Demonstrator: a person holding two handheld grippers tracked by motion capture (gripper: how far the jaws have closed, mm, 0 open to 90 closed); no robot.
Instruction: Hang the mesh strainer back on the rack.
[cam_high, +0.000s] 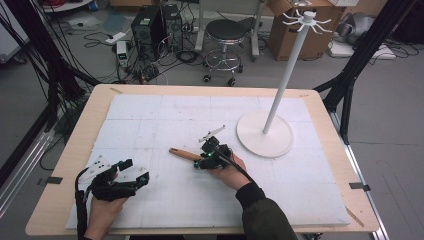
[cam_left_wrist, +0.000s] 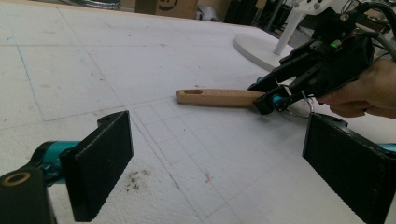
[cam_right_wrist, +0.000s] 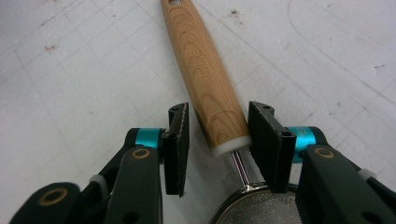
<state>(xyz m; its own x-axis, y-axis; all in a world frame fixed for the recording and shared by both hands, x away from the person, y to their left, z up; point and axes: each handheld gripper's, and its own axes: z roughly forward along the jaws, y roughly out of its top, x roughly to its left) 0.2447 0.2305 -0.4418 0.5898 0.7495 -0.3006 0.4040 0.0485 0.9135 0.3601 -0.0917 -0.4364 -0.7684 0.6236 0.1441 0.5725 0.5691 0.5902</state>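
My right tool (cam_right_wrist: 218, 140) straddles strainer's wooden handle (cam_right_wrist: 205, 74) flat on bench (cam_high: 165, 120) — pads not yet pressing, handle runs straight ahead. Left tool (cam_left_wrist: 215, 158) released, well apart — right hand nearer.

Strainer handle (cam_right_wrist: 205, 70): light wood w/ visible grain, smooth satin finish, white plastic collar, then shiny metal rod and fine wire mesh (cam_right_wrist: 261, 210). Right tool (cam_right_wrist: 218, 140): matt black ribbed pads, glossy teal metal fittings. Bench (cam_high: 65, 165): pale wood rim; cover sheet (cam_high: 165, 120) matt white foam, scuffed, speckled.
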